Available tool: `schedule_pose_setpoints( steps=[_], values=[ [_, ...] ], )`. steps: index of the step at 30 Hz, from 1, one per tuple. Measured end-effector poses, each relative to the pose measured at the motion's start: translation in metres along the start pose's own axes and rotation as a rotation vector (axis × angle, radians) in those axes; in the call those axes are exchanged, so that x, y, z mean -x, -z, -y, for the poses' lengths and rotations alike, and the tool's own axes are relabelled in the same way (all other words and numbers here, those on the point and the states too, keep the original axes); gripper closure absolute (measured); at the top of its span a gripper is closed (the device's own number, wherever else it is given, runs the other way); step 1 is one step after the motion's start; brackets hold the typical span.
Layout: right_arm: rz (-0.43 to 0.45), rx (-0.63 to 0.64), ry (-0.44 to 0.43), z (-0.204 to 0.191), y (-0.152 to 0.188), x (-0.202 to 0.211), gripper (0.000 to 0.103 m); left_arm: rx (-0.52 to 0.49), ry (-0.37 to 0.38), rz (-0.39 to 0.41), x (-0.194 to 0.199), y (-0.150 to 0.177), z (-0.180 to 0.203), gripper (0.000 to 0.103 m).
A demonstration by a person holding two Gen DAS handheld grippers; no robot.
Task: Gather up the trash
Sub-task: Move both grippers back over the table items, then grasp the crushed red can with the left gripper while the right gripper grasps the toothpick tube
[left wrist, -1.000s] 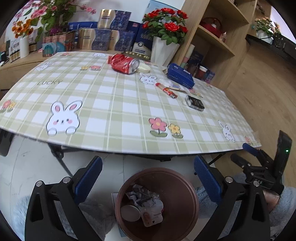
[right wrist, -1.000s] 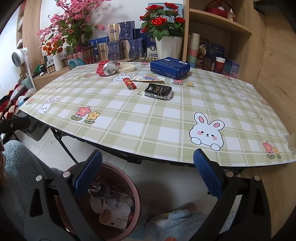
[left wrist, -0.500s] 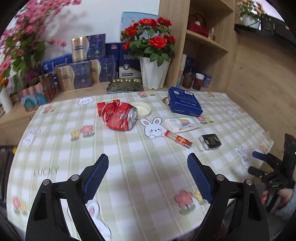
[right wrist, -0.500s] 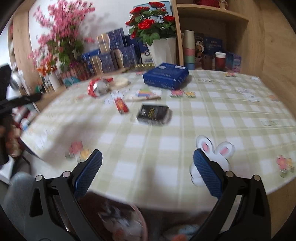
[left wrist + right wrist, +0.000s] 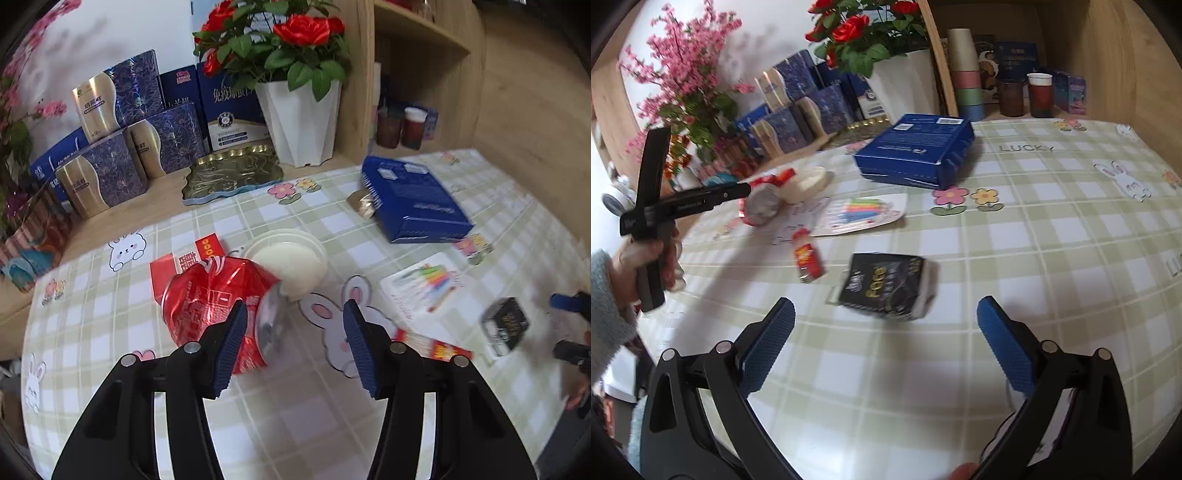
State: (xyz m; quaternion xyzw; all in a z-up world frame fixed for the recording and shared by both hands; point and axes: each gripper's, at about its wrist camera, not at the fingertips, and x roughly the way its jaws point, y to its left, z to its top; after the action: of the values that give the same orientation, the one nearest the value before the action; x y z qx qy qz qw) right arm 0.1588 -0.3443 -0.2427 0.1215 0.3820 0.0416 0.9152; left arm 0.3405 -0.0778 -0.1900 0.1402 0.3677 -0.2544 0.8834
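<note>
Left wrist view: the left gripper hangs over a checked tablecloth with rabbit and flower prints. Its jaws have just been closing and stand half spread; the silver end of a crushed red can lies between them, but the pads do not press it. A white plastic lid touches the can's far side. A blue box sits further right.

Right wrist view: the right gripper has its fingers spread wide, gripping nothing. A black packet lies just beyond them, a small red wrapper near its left. A hand holds the left gripper by the can.
</note>
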Motion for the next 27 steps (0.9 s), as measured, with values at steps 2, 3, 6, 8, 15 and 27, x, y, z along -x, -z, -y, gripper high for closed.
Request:
schedule_pose_setpoints(
  steps=[2,3,6,8,15,27],
  values=[
    [-0.016,0.0,0.012,0.002,0.001,-0.003,0.006,0.023,-0.005,-0.006,-0.009,0.001,-0.006,0.052],
    [-0.024,-0.004,0.014,0.004,0.002,-0.004,0.006,0.031,-0.008,-0.01,-0.013,0.004,-0.009,0.052],
    [-0.028,-0.022,0.023,0.008,0.003,-0.006,0.006,0.026,-0.02,-0.031,-0.024,0.008,-0.013,0.069],
    [-0.032,-0.02,0.021,0.007,0.003,-0.006,0.006,0.03,-0.042,-0.042,-0.028,0.009,-0.015,0.083],
    [-0.046,0.111,-0.032,-0.022,-0.005,0.0,0.006,0.013,-0.031,0.041,0.019,0.019,-0.005,0.089],
    [-0.146,0.358,-0.176,-0.107,-0.049,-0.053,0.048,0.25,0.045,0.139,0.134,0.077,-0.018,0.089]
  ],
)
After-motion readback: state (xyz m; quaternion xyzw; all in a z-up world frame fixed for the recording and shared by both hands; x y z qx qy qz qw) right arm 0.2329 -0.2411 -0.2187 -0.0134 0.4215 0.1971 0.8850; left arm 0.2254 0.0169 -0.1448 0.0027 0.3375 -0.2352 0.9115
